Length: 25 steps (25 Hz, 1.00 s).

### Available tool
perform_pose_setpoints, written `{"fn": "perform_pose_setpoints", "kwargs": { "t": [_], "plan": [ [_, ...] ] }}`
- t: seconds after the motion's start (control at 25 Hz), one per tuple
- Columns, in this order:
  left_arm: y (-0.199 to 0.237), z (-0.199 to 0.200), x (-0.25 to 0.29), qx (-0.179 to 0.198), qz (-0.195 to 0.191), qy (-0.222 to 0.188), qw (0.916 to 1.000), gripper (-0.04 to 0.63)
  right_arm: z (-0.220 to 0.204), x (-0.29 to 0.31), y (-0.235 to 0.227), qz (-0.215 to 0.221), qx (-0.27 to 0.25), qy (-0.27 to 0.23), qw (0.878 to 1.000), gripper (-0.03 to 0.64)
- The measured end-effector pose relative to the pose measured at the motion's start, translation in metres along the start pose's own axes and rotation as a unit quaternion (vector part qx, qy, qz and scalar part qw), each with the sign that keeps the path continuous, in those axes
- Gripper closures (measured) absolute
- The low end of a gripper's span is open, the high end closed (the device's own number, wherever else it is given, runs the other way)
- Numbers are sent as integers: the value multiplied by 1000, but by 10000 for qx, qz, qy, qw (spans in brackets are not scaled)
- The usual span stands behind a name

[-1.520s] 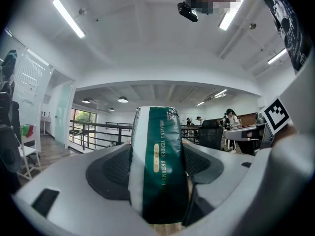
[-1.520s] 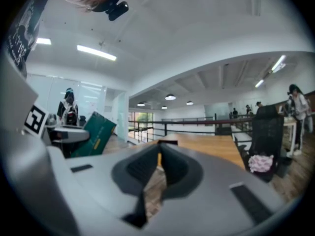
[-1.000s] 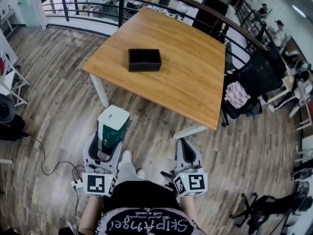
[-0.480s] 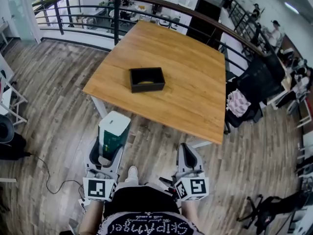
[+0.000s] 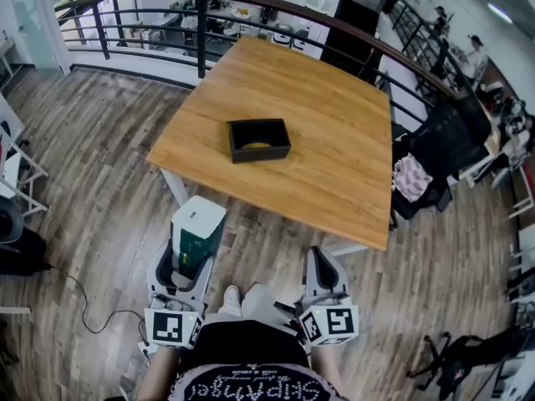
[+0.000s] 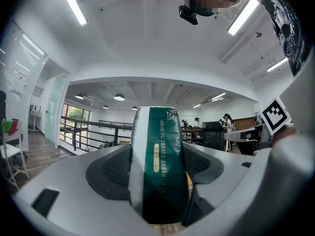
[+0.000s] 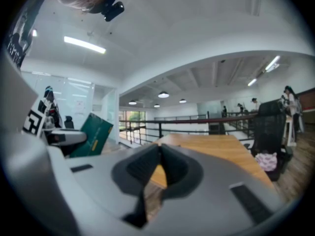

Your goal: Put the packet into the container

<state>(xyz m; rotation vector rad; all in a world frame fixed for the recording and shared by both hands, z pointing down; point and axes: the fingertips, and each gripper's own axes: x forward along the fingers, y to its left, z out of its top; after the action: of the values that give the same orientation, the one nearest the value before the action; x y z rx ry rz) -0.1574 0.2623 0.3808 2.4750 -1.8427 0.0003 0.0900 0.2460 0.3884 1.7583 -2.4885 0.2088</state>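
Head view: container [image 5: 259, 140] nearer, 1 o'clock; my left claw [image 5: 185, 253] pinches packet [image 5: 196, 220]; right claw [image 5: 323, 259] pressed together, empty; drop pending

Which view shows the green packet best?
The left gripper view: the packet fills the middle, clamped in the left tool. The head view shows it small from above; the right gripper view, a distant part.

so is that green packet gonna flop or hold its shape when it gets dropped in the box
Probably holds its shape: the packet stands upright above the left gripper's jaws without sagging. Its squared white top suggests a filled, blocky pack. The wrap looks glossy, so maybe slippery, and being tall it could tip in the shallow container.
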Motion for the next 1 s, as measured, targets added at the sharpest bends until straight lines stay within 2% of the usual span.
{"fn": "perform_pose_setpoints", "kwargs": {
  "t": [0.52,1.0],
  "plan": [
    [12,-6,36,-91,230,197,9995,250,3,43,-18,146,85,123,9998,577],
    [15,0,127,60,474,81,9988,250,19,128,-68,466,53,115,9988,577]
  ]
}}
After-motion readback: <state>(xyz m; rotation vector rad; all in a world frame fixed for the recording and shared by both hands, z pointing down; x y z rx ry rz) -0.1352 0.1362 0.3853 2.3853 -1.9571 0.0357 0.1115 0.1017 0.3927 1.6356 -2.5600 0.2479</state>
